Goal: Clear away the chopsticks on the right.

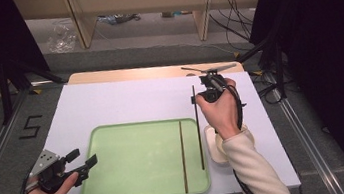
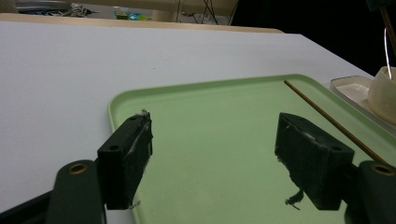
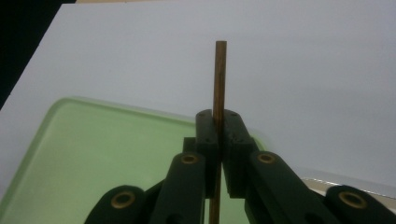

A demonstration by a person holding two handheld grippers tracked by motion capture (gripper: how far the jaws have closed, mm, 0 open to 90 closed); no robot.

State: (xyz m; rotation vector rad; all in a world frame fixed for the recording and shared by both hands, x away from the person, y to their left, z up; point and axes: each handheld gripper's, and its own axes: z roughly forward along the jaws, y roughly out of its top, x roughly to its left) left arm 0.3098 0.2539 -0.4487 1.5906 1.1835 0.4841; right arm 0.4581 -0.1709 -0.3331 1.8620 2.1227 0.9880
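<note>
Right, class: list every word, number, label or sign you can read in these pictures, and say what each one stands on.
"5": a black figure marked on the grey floor, left of the white table.
No other text is readable; the green tray, the held chopstick and both grippers bear no legible marking.

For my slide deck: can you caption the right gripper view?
Right gripper jaws shut on a thin brown stick, above the green tray and white table.

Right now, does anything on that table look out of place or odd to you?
Nothing looks spilled or broken. One thin stick lies flat in the green tray, while a second stick is clamped in the right gripper. The left gripper is open at the tray's left edge. A small white dish sits beside the tray.
</note>
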